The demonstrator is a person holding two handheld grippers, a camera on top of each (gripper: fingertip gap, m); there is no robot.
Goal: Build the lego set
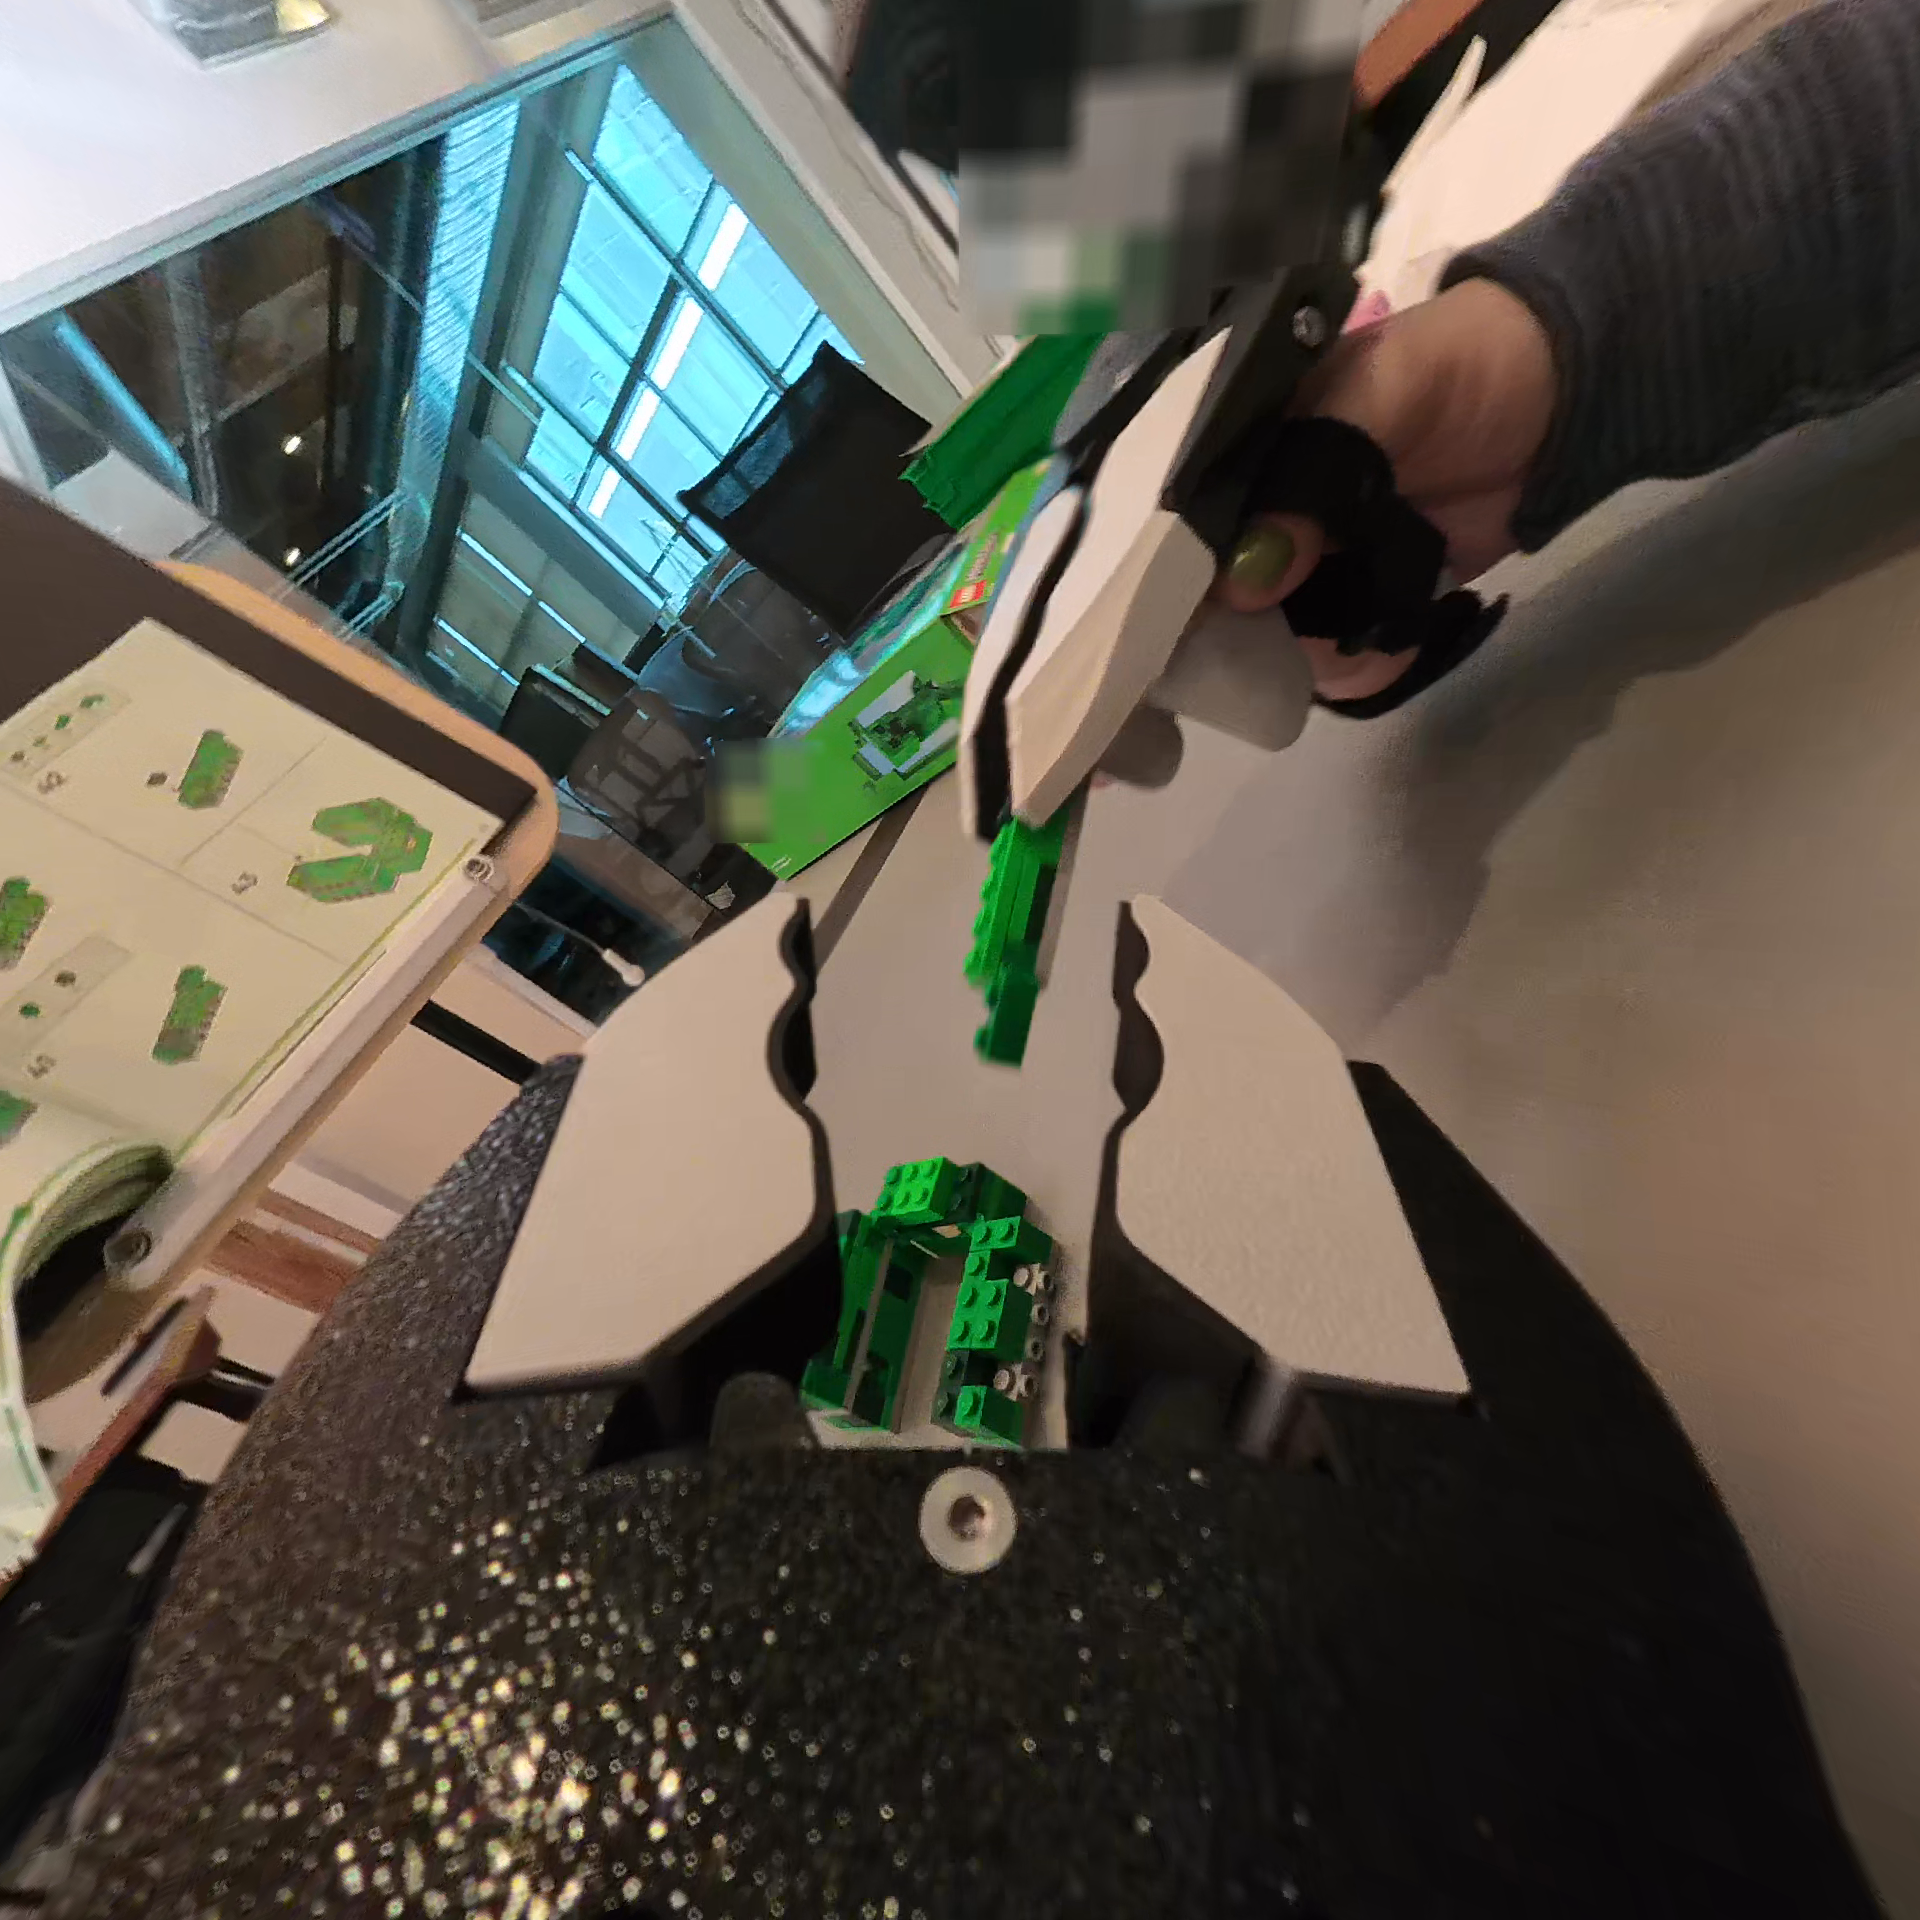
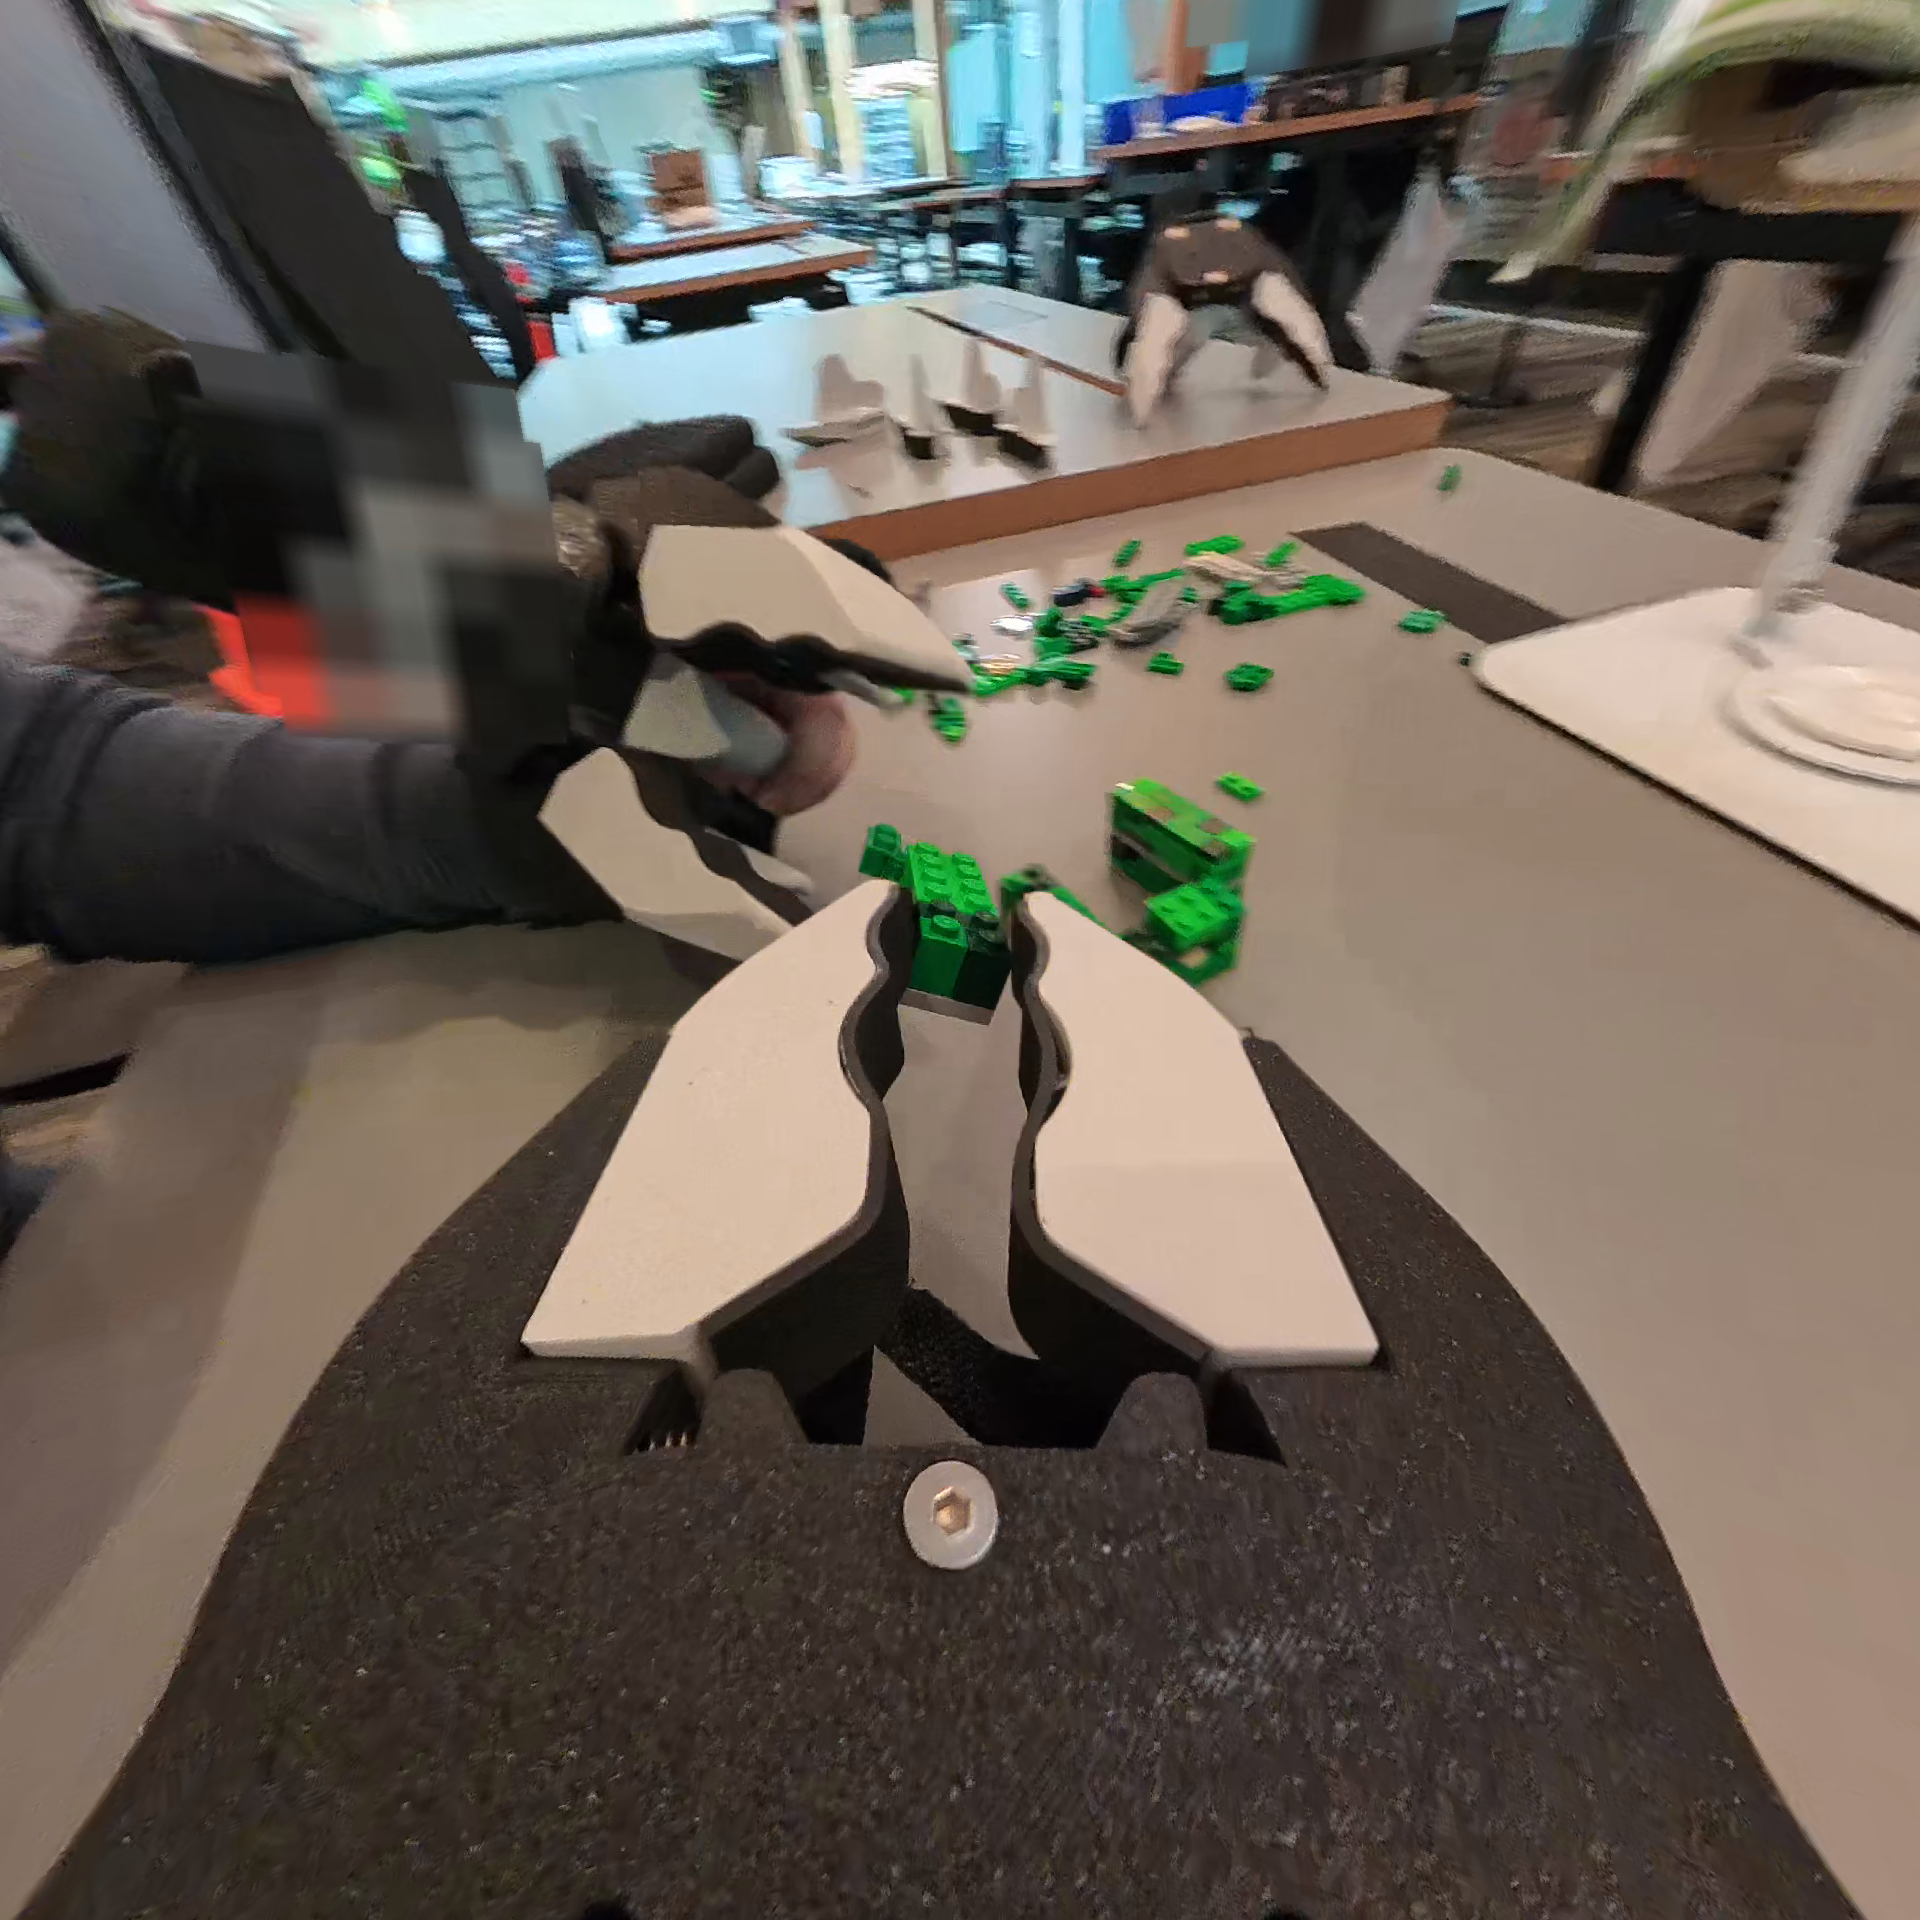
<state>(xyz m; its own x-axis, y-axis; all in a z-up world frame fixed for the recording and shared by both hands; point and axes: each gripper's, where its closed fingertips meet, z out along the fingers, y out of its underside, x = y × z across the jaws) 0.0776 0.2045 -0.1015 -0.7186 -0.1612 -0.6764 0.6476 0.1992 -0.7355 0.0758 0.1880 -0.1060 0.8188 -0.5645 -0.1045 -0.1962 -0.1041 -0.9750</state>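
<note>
Green brick stack pinched between right gripper jaws (left gripper jaws wide, empty)

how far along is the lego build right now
Done: a partial green assembly stands on the table. In hand: the right gripper clamps a green brick stack; the left gripper is open. Left: many loose pieces lie unused.
</note>
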